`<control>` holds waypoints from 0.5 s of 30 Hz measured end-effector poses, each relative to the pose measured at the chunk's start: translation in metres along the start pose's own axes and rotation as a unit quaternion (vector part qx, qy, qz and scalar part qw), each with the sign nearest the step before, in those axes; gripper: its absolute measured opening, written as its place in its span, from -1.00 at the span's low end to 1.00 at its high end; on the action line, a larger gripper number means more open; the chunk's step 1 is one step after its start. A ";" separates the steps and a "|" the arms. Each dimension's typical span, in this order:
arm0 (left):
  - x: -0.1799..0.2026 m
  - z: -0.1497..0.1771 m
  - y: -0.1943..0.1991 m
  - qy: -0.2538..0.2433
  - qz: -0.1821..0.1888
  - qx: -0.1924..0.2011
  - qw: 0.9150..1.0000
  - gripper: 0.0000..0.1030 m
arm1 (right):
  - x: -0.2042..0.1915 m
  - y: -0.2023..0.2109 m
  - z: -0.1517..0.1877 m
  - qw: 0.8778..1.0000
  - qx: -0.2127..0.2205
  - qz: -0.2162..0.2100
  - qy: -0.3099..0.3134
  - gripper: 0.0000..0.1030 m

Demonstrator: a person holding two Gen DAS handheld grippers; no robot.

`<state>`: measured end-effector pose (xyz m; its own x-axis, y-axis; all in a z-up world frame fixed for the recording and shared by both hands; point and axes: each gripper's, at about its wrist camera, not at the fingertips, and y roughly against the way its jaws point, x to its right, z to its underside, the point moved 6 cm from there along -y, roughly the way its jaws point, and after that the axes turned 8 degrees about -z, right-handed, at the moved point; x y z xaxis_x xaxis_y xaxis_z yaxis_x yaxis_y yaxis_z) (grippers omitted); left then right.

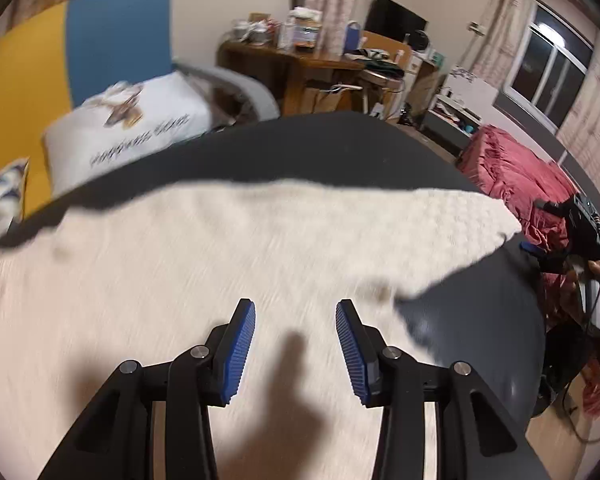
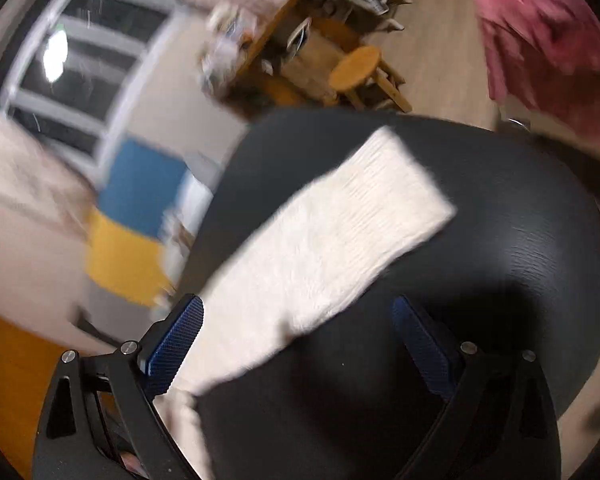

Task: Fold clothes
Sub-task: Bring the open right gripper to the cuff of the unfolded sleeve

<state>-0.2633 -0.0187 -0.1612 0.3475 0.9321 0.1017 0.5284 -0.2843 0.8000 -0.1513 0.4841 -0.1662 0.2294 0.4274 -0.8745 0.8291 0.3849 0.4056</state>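
A cream knitted garment (image 1: 220,256) lies spread over the dark round table (image 1: 340,148). My left gripper (image 1: 296,312) hovers above its near part, open, with nothing between the blue pads (image 1: 236,356). In the right wrist view a long sleeve-like strip of the same cream garment (image 2: 332,236) runs diagonally across the table (image 2: 520,260). My right gripper (image 2: 298,308) stands open over the strip's near end, apart from it. The right gripper (image 1: 556,236) also shows at the far right of the left wrist view, held in a hand. Both views are blurred by motion.
A red garment (image 1: 512,176) is heaped at the table's right edge, the same red garment (image 2: 540,36) blurred at top right in the right wrist view. A white printed pillow (image 1: 132,132) lies on a bed beyond the table. A cluttered wooden desk (image 1: 300,60) and stool (image 2: 356,64) stand behind.
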 end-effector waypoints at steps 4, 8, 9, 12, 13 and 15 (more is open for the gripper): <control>-0.023 0.033 0.007 0.043 -0.005 -0.023 0.999 -0.17 | 0.002 -0.004 -0.008 0.999 0.016 0.005 -0.027 0.95; -0.031 0.054 0.014 0.047 -0.018 -0.011 0.999 -0.17 | -0.006 -0.015 -0.014 0.999 0.017 0.037 -0.019 0.98; -0.032 0.056 0.015 0.045 -0.020 -0.010 0.999 -0.17 | -0.006 -0.016 -0.013 0.999 0.018 0.043 -0.017 0.98; -0.033 0.062 0.017 0.038 -0.026 -0.007 0.999 -0.17 | -0.006 -0.023 -0.016 0.997 0.028 0.070 -0.004 0.98; -0.034 0.063 0.018 0.040 -0.026 -0.006 0.999 -0.17 | -0.007 -0.025 -0.017 0.996 0.034 0.081 0.003 0.98; -0.034 0.064 0.018 0.045 -0.025 -0.002 0.999 -0.17 | -0.009 -0.032 -0.017 0.993 0.036 0.107 0.029 0.98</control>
<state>-0.2161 -0.0702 -0.1883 0.2504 0.9614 0.1138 0.5401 -0.2363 0.8078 -0.1886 0.4813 -0.1665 0.3754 0.5402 -0.7531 0.7996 0.2222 0.5580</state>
